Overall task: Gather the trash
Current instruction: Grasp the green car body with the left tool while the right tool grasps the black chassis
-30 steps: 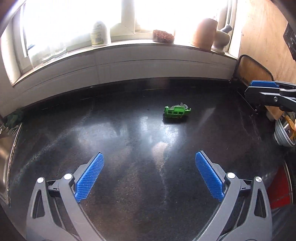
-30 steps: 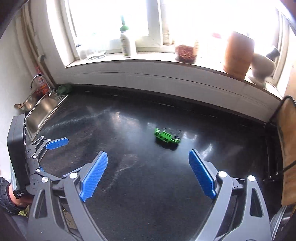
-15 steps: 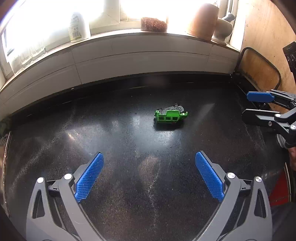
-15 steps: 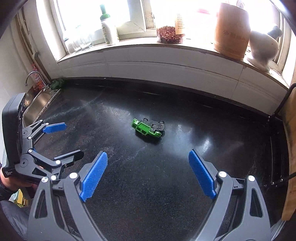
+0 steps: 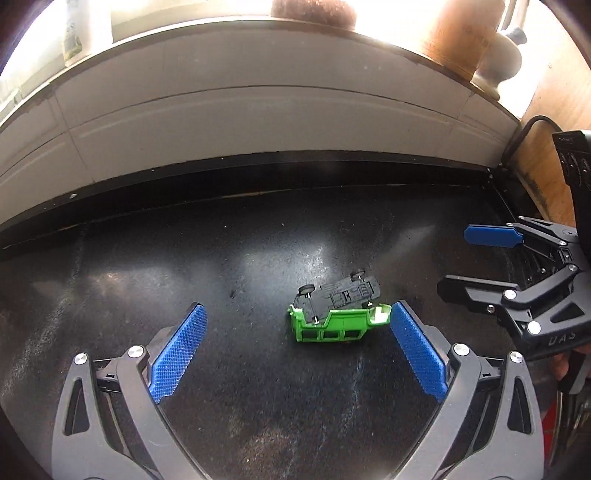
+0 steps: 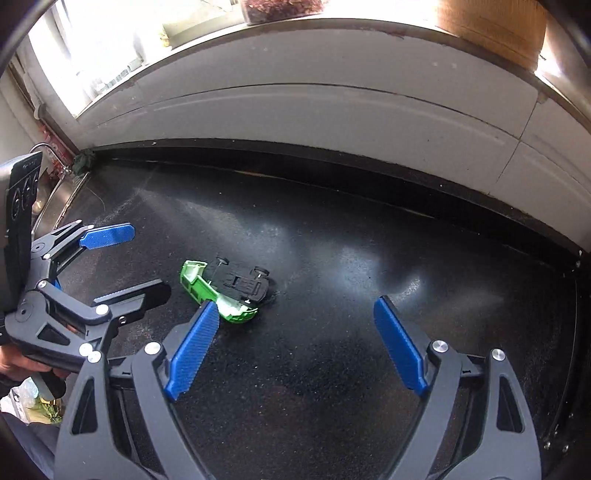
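A green toy car [image 5: 338, 315] lies on its side on the black counter [image 5: 184, 258], its black underside showing. My left gripper [image 5: 295, 350] is open just in front of it, with the car near the right fingertip [image 5: 402, 321]. My right gripper [image 6: 295, 332] is open too, with the car [image 6: 225, 286] just beyond its left fingertip [image 6: 207, 317]. Each gripper shows in the other's view: the right gripper [image 5: 480, 258] is to the car's right, the left gripper [image 6: 122, 262] to its left.
A white tiled upstand [image 5: 258, 122] and a window sill with a brown pot [image 5: 458, 33] and a mortar [image 5: 498, 62] run along the back. A sink [image 6: 55, 195] lies at the far left. A wooden board [image 5: 546, 122] stands at the right.
Both grippers have moved forward and down toward the toy car, which now lies close to their fingertips. Both stay open. The car has not moved.
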`<move>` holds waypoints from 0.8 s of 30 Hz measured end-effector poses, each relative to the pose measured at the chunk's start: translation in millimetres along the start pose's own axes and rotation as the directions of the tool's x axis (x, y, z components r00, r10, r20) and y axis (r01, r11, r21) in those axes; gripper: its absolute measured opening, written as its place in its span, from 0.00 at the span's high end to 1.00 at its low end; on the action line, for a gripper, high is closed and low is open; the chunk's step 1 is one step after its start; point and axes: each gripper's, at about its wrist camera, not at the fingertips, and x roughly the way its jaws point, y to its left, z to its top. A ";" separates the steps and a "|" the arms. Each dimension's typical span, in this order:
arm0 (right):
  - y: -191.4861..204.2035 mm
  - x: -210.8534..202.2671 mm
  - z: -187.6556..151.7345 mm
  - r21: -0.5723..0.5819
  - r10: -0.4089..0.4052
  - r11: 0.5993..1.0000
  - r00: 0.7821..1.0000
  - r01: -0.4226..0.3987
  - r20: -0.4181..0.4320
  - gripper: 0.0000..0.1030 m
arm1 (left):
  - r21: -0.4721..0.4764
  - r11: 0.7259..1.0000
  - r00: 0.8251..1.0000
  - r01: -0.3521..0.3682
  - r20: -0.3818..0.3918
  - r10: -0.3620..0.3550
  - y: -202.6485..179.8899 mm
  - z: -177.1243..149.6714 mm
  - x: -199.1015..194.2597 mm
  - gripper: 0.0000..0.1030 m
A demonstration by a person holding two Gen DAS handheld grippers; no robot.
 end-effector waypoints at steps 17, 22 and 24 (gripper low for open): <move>24.2 57.9 13.8 -0.278 0.087 0.954 0.991 -0.113 -0.105 0.19 | 0.063 0.998 0.989 0.016 -0.147 -0.007 18.2 -52.0 10.0 0.06; 26.7 67.8 12.2 -0.359 0.122 0.918 0.980 -0.171 -0.155 0.19 | -0.003 1.000 0.992 0.020 -0.124 -0.020 28.3 -52.1 0.0 0.06; 30.3 73.3 8.4 -0.414 0.111 0.894 0.980 -0.171 -0.166 0.20 | -0.024 0.999 0.992 0.031 -0.120 -0.034 30.5 -52.5 -2.8 0.06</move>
